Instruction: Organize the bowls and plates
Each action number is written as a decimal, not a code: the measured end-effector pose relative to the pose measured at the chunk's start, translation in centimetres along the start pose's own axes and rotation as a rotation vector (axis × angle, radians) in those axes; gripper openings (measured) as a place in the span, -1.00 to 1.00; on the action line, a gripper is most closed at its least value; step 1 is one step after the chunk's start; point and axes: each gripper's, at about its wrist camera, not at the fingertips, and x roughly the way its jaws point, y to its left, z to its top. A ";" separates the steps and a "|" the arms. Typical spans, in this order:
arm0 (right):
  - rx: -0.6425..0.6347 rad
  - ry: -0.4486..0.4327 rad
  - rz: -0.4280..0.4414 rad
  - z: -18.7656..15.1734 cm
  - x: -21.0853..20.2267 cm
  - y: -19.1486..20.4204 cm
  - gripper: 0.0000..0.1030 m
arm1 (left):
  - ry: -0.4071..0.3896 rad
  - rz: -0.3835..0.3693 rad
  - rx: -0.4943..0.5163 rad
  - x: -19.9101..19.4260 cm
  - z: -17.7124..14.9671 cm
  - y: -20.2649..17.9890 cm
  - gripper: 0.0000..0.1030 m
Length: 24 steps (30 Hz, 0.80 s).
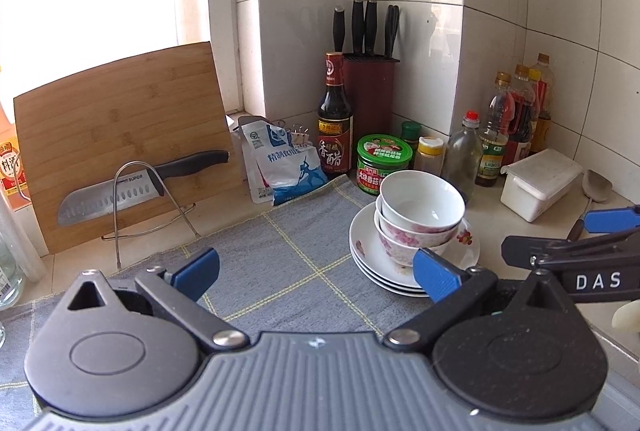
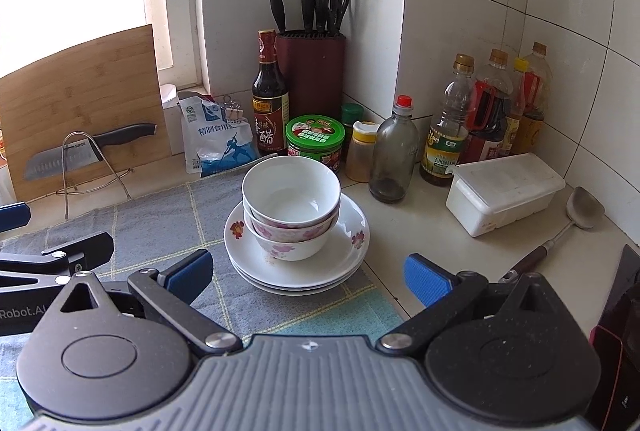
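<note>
Where the grey checked cloth (image 2: 168,215) covers the counter, three nested white floral bowls (image 2: 291,209) sit in a stack of white floral-rimmed plates (image 2: 296,263) at its right edge. Left gripper (image 1: 316,271): blue pads spread, nothing held, low over the cloth beside the stack. Right gripper (image 2: 307,273): blue pads spread, nothing held, facing the stack. Behind: dark vinegar bottle (image 2: 269,99), green-lidded jar (image 2: 315,141), maroon knife block (image 2: 312,71).
</note>
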 end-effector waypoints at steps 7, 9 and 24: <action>0.006 0.004 -0.002 0.0 0.2 -0.1 1.00 | 0.005 0.000 0.000 0.0 0.0 0.0 0.99; 0.008 0.006 -0.002 0.0 0.2 -0.1 1.00 | 0.006 0.000 0.000 0.1 0.0 -0.1 0.99; 0.020 0.005 -0.008 -0.2 0.2 -0.8 1.00 | 0.010 -0.010 0.007 0.0 0.0 -0.7 0.99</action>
